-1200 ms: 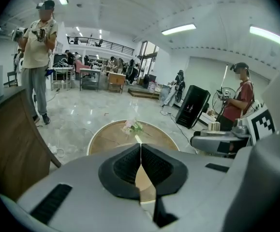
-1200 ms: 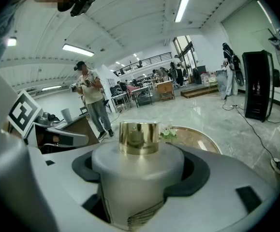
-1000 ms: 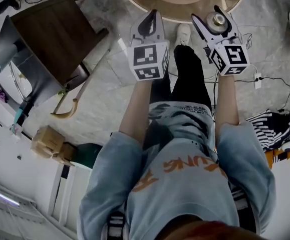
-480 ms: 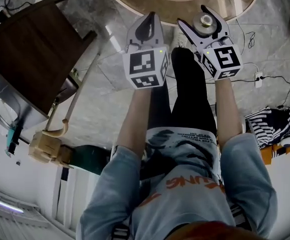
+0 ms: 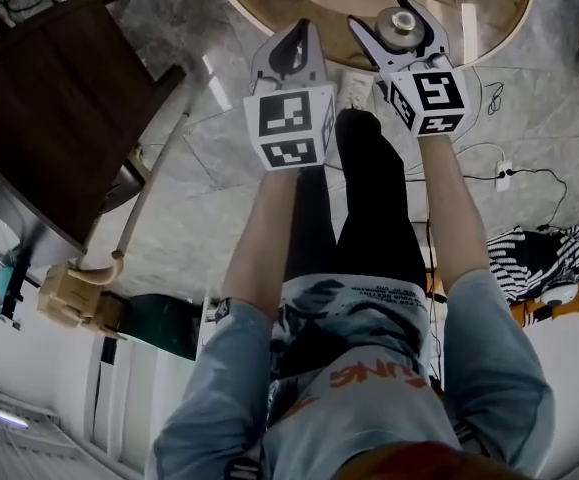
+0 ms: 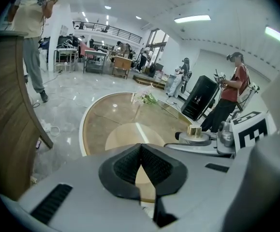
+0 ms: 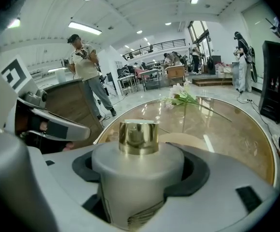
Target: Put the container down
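The container (image 7: pixel 137 170) is a pale grey jar with a shiny gold cap (image 7: pixel 138 137). It stands upright between the black pads of my right gripper (image 7: pixel 140 173), which is shut on it. In the head view the container (image 5: pixel 403 23) rides in my right gripper (image 5: pixel 401 28) over the near rim of a round glass-topped table (image 5: pixel 489 18). Just to its left my left gripper (image 5: pixel 294 53) is shut with nothing in it; its black pads (image 6: pixel 140 166) meet. From the left gripper view the container (image 6: pixel 194 132) shows off to the right.
The round table (image 7: pixel 227 129) carries a spray of white flowers (image 7: pixel 183 96) at its far side. A dark wooden cabinet (image 5: pixel 59 118) stands to the left. A cable and plug (image 5: pixel 499 178) lie on the marble floor. Several people stand around the hall.
Both grippers have moved forward toward the round table, the right one still carrying the container. The view has shifted, so the dark cabinet sits nearer the left edge.
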### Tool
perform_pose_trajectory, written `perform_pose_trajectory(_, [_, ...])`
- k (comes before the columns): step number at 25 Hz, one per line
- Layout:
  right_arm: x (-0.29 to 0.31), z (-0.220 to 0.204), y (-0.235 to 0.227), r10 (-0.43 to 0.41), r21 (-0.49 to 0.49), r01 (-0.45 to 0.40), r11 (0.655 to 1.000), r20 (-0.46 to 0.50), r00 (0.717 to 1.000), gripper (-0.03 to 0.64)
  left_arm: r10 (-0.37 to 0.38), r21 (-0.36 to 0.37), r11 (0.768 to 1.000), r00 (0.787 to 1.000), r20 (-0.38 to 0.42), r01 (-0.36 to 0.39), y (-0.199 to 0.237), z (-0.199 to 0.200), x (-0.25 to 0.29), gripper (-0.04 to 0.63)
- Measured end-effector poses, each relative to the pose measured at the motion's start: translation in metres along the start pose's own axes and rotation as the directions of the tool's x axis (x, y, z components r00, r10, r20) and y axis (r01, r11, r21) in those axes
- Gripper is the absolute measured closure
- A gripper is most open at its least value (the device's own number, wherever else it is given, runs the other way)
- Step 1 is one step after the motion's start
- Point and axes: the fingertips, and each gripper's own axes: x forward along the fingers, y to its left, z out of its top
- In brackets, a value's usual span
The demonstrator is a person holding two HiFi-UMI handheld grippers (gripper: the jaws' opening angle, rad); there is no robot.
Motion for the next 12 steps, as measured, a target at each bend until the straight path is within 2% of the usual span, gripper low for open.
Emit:
perform_pose_trajectory(6, [0.041, 0.019, -0.016, 0.005, -0.034, -0.004, 0.999, 0.025, 1.000, 0.258, -0.001, -0.025, 1.000, 1.000, 0.017, 0.002, 0.011, 0.016, 0.024, 0.569])
perform_pose_trajectory(12, [0.076, 0.025, -0.018, 0.037, -0.103, -0.035, 0.994, 0.012, 0.999, 0.258, 0.039, -0.038, 0.999, 0.999, 0.036, -0.038, 0.035, 0.030, 0.047, 0.571])
